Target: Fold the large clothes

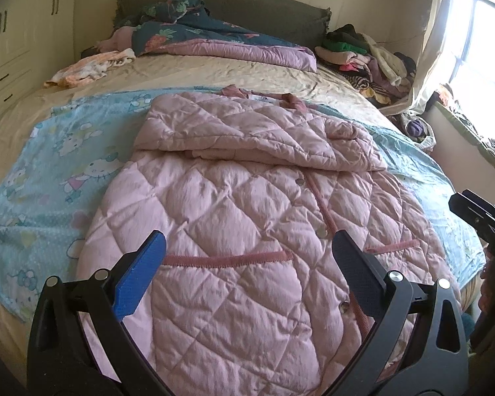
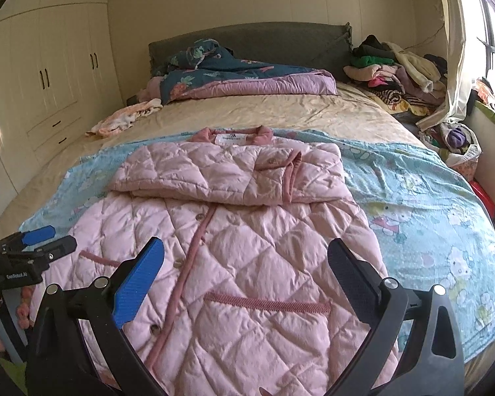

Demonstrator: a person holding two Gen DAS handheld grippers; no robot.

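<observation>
A pink quilted coat (image 1: 247,204) lies front up on a light blue cartoon sheet (image 1: 49,171) on the bed, collar toward the headboard, both sleeves folded across the chest. It also shows in the right wrist view (image 2: 241,231). My left gripper (image 1: 249,247) is open and empty, hovering above the coat's lower left part near the hem. My right gripper (image 2: 246,254) is open and empty above the coat's lower right part. The left gripper also appears at the left edge of the right wrist view (image 2: 49,241); the right one appears at the right edge of the left wrist view (image 1: 478,217).
A folded purple and dark floral quilt (image 1: 234,43) lies at the headboard. A pile of clothes (image 1: 369,59) sits at the bed's far right corner. A small pale garment (image 1: 89,66) lies far left. White wardrobes (image 2: 49,66) line the left wall; a window (image 1: 478,43) is at right.
</observation>
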